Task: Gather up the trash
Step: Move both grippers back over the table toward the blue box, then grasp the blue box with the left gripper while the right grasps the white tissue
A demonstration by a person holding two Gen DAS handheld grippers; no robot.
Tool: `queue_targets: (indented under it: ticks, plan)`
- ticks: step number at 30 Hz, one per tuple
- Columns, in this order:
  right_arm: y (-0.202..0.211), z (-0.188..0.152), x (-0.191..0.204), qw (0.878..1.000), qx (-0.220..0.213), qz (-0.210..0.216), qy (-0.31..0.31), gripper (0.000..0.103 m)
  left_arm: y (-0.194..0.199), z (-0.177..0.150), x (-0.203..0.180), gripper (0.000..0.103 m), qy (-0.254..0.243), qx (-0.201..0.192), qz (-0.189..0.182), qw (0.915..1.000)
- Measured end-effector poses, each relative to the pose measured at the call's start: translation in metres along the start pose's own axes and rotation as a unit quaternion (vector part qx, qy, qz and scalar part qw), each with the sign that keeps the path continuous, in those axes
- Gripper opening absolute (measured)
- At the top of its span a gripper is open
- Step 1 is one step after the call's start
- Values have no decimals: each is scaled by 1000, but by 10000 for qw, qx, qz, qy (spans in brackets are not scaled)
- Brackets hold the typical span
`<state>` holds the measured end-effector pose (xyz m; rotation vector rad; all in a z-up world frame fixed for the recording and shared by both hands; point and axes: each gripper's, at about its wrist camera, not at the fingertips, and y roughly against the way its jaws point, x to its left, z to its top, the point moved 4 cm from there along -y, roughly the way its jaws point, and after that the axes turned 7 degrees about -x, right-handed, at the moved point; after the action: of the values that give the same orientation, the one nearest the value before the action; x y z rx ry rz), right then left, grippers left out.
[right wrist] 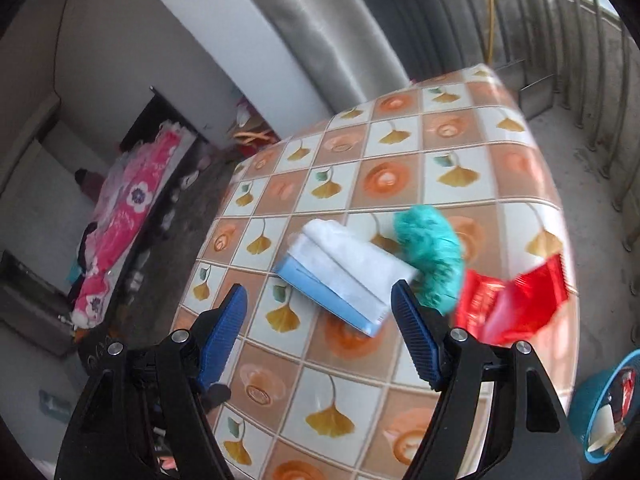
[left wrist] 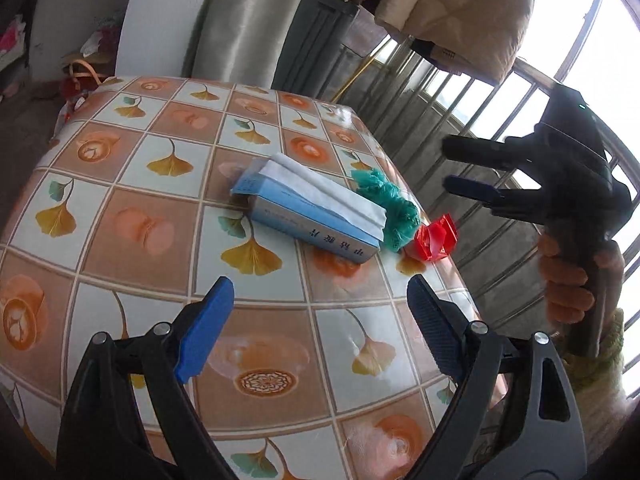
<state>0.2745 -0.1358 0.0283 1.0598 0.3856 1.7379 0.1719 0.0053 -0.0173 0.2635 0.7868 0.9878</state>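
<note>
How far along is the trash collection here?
Some trash already lies in the blue plastic bin on the floor. Nothing is in hand: left gripper and right gripper are open. The crumpled red wrapper and teal mesh wad remain on the tiled-pattern table.

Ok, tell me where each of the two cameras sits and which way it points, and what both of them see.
Left wrist: sits on the left gripper, above the near table edge, facing across it toward the balcony railing; its open blue fingers show, plus the right gripper in the person's hand.
Right wrist: sits on the right gripper, off the table's right side, facing the wall and shelves; only its open fingers show.
Shared: the blue box, green mesh wad, red wrapper.
</note>
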Motion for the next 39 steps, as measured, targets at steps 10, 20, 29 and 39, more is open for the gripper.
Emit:
queue_targets:
  ticks: [10, 20, 29, 39]
  plan:
    - [-122, 12, -11, 9901, 1110, -856, 4, 72, -19, 5, 28, 50, 704, 89, -412, 9966]
    - [-119, -36, 7, 9844, 1736, -247, -159, 64, -23, 0, 52, 36, 1092, 163, -475, 9927]
    - [-88, -80, 24, 9865, 1602, -300, 176, 20, -5, -11, 66, 30, 1065, 229, -412, 9932]
    - [-42, -103, -2, 9930, 1117, -339, -164, 5, -9, -11, 53, 36, 644, 402, -115, 9970]
